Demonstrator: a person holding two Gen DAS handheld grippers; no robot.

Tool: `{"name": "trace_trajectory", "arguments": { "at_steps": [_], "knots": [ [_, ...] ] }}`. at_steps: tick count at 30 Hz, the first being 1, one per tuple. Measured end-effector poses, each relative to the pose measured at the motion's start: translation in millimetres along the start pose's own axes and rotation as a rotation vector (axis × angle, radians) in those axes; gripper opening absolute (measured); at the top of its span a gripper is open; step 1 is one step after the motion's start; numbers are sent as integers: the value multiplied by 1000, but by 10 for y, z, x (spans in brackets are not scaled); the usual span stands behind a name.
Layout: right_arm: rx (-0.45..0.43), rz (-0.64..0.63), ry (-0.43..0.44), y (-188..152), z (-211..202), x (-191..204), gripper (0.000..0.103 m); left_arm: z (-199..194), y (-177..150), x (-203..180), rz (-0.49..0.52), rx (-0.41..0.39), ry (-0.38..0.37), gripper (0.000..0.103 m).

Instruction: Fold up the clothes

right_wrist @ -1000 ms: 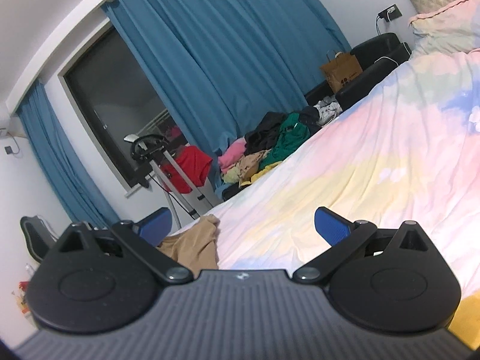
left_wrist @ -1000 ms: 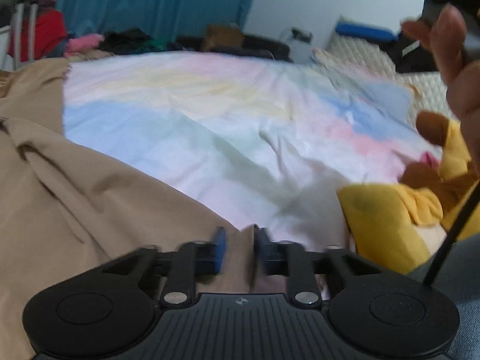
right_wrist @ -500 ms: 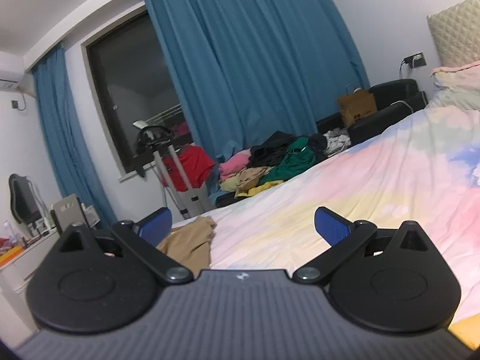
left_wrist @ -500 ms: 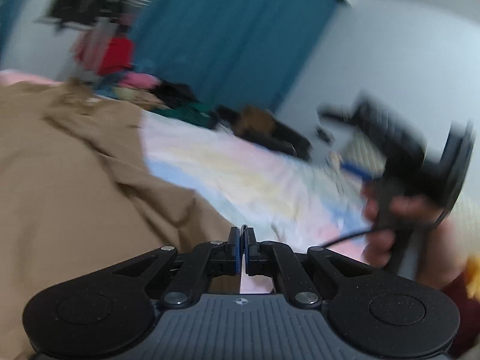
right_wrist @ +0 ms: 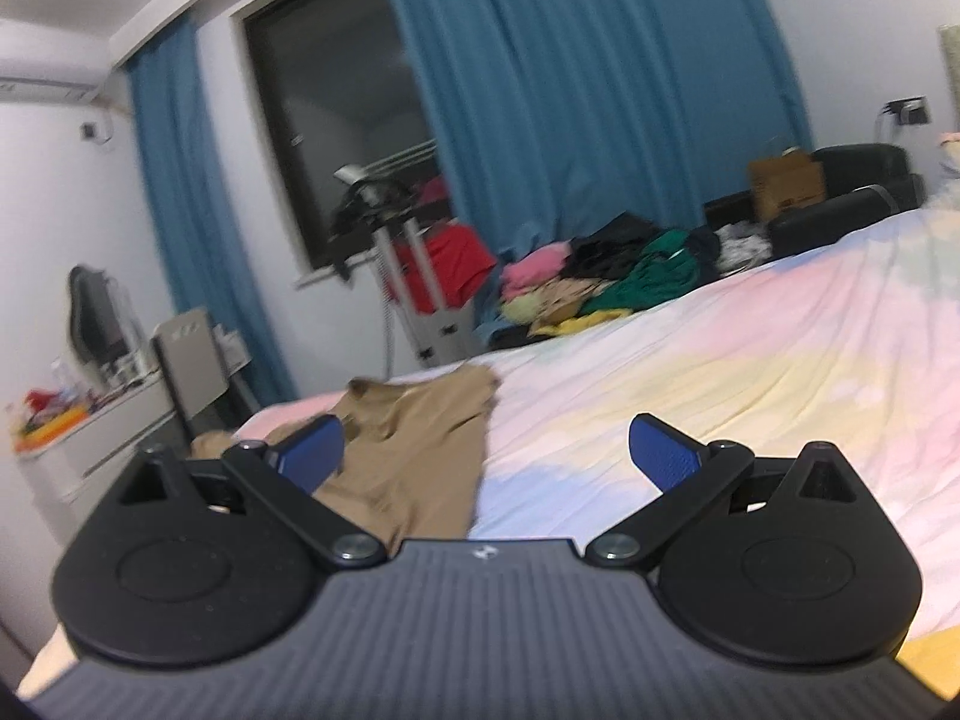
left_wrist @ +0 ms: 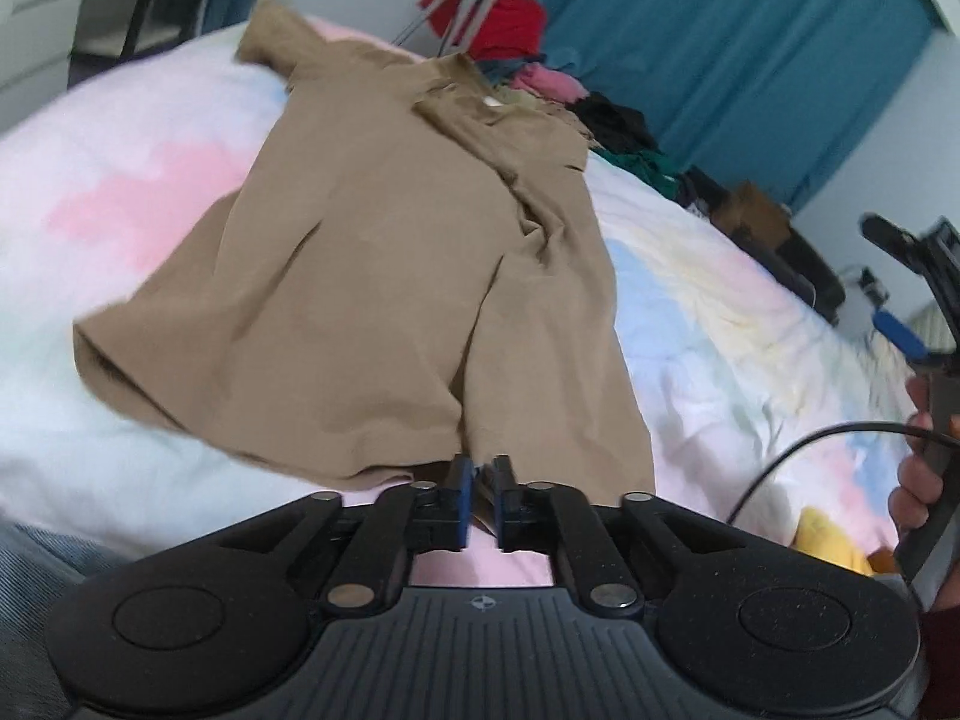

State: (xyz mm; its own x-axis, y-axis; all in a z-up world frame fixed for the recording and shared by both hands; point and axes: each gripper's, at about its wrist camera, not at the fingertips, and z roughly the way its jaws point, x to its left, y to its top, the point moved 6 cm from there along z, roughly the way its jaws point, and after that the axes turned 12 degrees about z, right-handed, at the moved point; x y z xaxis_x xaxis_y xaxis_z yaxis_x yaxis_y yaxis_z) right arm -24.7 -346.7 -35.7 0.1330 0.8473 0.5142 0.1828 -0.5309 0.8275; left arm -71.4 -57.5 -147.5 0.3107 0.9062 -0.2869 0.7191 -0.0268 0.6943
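A tan T-shirt lies spread on the pastel bedsheet, collar at the far end, hem toward me. My left gripper is shut on the near hem of the T-shirt, with a thin gap between the blue pads. My right gripper is wide open and empty, held above the bed; the T-shirt shows beyond its left finger. The right gripper also shows in the left wrist view, held in a hand at the right edge.
A yellow garment lies at the near right on the bed. A pile of clothes sits beyond the bed's far side by blue curtains. An exercise bike with a red cloth and a desk stand at the left.
My left gripper closed on the T-shirt's hem and swung left, so the whole shirt now lies ahead of it. The right gripper stayed open and turned toward the shirt.
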Motion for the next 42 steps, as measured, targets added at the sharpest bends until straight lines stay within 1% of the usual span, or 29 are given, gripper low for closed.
{"name": "trace_trajectory", "arguments": {
  "at_steps": [1,2,3,4,6,8,9,10,14,15,16,18,19,21,23,27,28,31,33,36,39,42],
  "knots": [
    [13,-6,13,-28,5,32,103,-9,23,-26,15,-2,3,23],
    [26,-13,26,-56,8,64,103,-68,33,-18,24,-10,0,28],
    [37,-18,36,-79,15,93,103,-130,43,-8,32,-19,-2,41],
    [46,-20,43,-98,25,116,103,-159,82,4,55,-25,16,53],
    [61,-24,50,-132,46,151,103,-213,226,-8,134,-35,108,65],
    [70,-35,48,-165,67,177,103,-304,433,-71,196,-92,145,71],
    [74,-43,45,-180,76,192,103,-351,538,-104,226,-120,163,79],
    [75,-48,43,-190,80,205,103,-381,640,-129,232,-137,162,81],
    [77,-66,40,-222,89,254,103,-482,1027,-298,268,-222,163,82],
    [78,-71,41,-229,92,264,103,-484,1120,-359,276,-238,155,84],
    [79,-77,40,-240,99,273,103,-473,1217,-424,285,-245,142,90],
    [83,-87,36,-263,116,290,103,-376,1394,-553,338,-242,125,98],
    [87,-92,35,-277,128,296,103,-336,1473,-601,394,-260,128,102],
    [95,-100,34,-301,152,303,103,-237,1555,-632,478,-314,150,103],
    [99,-110,31,-322,163,313,103,-94,1541,-483,437,-318,171,103],
    [100,-131,27,-361,173,331,103,75,1359,-114,275,-305,179,103],
    [104,-132,28,-370,179,339,103,72,1298,-39,270,-291,184,103],
    [104,-132,36,-376,176,373,103,26,1244,118,273,-281,225,103],
    [96,-144,33,-389,167,394,103,-66,1254,194,262,-296,232,103],
    [91,-177,-5,-448,197,405,103,-205,1363,285,228,-330,224,103],
    [136,-185,-10,-504,306,410,103,-380,1432,337,215,-358,223,103],
    [182,-197,-1,-551,435,471,103,-564,1415,559,193,-365,248,103]
  ]
}}
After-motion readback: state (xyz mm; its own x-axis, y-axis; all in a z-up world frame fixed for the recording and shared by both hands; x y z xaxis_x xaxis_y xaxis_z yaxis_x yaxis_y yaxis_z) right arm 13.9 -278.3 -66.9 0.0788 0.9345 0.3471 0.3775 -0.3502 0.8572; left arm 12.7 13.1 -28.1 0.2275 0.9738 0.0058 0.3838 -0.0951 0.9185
